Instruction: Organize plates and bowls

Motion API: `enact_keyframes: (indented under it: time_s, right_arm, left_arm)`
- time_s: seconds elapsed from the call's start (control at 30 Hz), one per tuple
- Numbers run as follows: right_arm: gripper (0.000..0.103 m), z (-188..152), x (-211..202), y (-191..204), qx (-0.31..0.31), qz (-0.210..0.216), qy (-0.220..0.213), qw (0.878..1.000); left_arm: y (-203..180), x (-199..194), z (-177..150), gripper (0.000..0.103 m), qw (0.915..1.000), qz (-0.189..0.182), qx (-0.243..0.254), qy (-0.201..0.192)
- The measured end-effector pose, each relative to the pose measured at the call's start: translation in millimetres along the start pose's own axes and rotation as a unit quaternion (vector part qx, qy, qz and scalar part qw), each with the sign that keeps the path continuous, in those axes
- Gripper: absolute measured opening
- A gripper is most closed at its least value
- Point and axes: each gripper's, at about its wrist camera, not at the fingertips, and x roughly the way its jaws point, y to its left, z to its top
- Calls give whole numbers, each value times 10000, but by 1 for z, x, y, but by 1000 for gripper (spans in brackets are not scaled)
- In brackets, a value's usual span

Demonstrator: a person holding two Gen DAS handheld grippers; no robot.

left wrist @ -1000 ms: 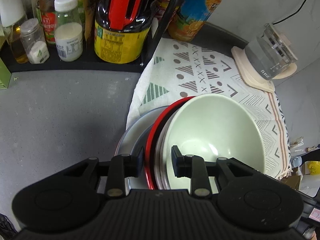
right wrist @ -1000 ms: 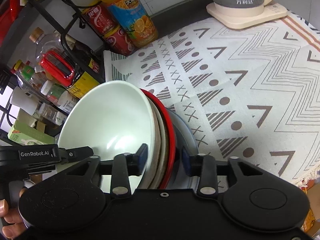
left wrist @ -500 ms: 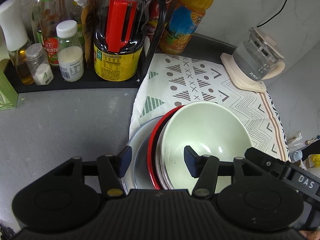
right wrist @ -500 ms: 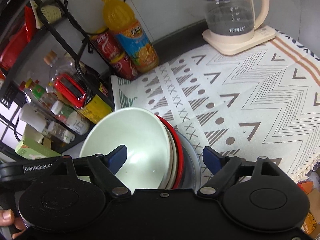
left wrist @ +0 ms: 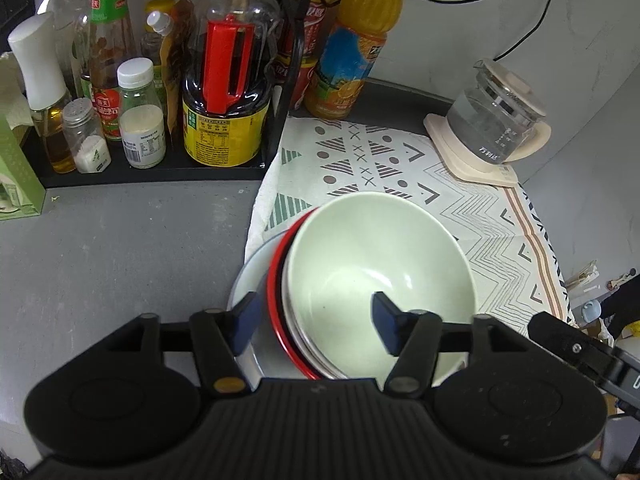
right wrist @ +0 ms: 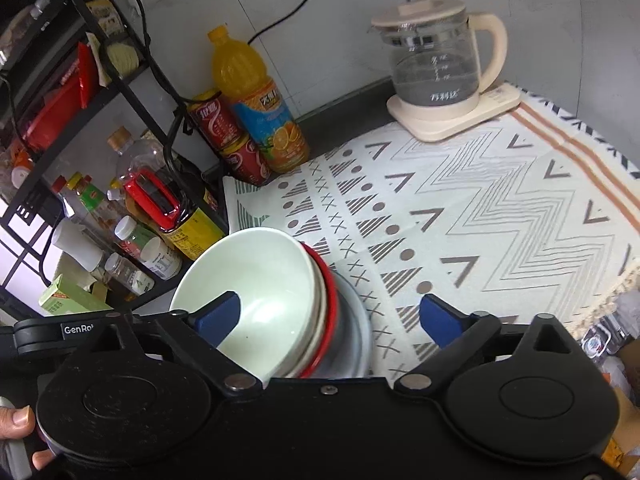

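**Pale green bowl atop the stack, both grippers let go**

Pale green bowl (left wrist: 380,276) nested in a red-rimmed dish (left wrist: 280,304) and a grey plate (left wrist: 248,280), all on the patterned cloth (left wrist: 480,216), near its left edge. Left gripper (left wrist: 314,324) released, jaws just opening astride the stack's left rim, touching nothing. Right gripper (right wrist: 332,316) likewise spread wide, straddling the right rim. Stack directly ahead of and below both; neither clearly nearer.

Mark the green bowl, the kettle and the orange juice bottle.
green bowl (left wrist: 360,264): left wrist view, inside wall.
kettle (right wrist: 436,68): right wrist view, glass body.
orange juice bottle (right wrist: 260,120): right wrist view, blue label.
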Motion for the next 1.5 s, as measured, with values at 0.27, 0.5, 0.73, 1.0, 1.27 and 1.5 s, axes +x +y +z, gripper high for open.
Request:
enact_keyframes:
  time_s: [0.27, 0.5, 0.73, 1.0, 1.27, 1.5]
  right_arm:
    - [102, -13, -40, -20, -93, -18, -207, 9997]
    - [103, -40, -82, -38, 3, 53, -363, 9993]
    - [103, -70, -118, -45, -33, 59, -477, 9988]
    - [103, -98, -153, -46, -172, -2, -670, 9976]
    - [103, -123, -181, -43, -402, -72, -827, 9957]
    - [103, -144, -201, -42, -531, -131, -994, 9935]
  left_arm:
    - [-18, -34, -38, 75, 9997, 63, -80, -217]
    - [-33, -67, -78, 75, 9996, 57, -51, -272]
    - [-42, -99, -115, 82, 9991, 4, 23, -426]
    - [-49, -130, -155, 84, 9979, -53, 227, -598]
    - [-52, -155, -189, 90, 9948, 8, 517, -874]
    - [-50, -172, -211, 102, 9928, 30, 595, -1039]
